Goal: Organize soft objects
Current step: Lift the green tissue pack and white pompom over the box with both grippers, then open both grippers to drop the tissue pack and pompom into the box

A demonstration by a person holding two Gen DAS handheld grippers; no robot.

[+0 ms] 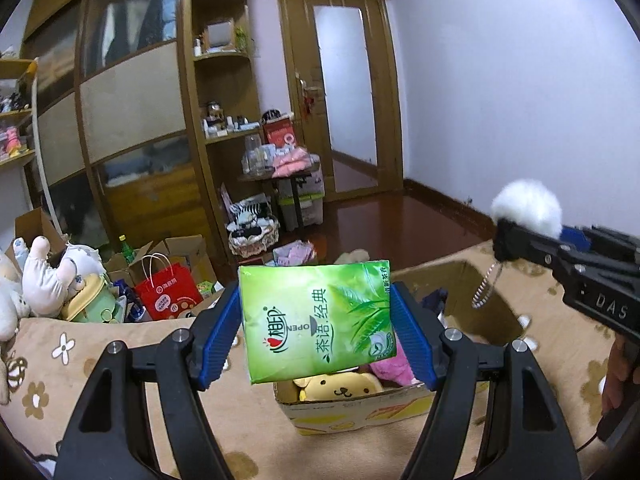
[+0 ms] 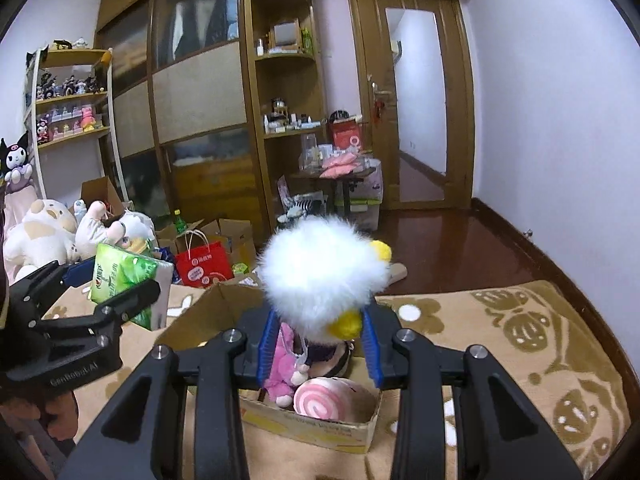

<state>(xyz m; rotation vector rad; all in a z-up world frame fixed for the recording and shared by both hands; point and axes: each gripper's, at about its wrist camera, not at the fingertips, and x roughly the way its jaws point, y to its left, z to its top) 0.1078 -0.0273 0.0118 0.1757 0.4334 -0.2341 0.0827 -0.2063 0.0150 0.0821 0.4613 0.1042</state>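
My left gripper (image 1: pixel 316 328) held its jaws wide, clamped on the green tissue pack (image 1: pixel 318 320) above the cardboard box (image 1: pixel 340 412). My right gripper (image 2: pixel 320 344) pinched the white fluffy toy (image 2: pixel 324 276) over that box, hiding most of its contents.

The cardboard box (image 2: pixel 320 426) stands open-topped on the bed (image 2: pixel 500 344), but a pink plush (image 2: pixel 280 376), a pink swirl cushion (image 2: pixel 320 398) and a yellow plush (image 1: pixel 340 388) crowd its near end. At twelve o'clock the far end looks emptier. At three o'clock, bare bedspread.
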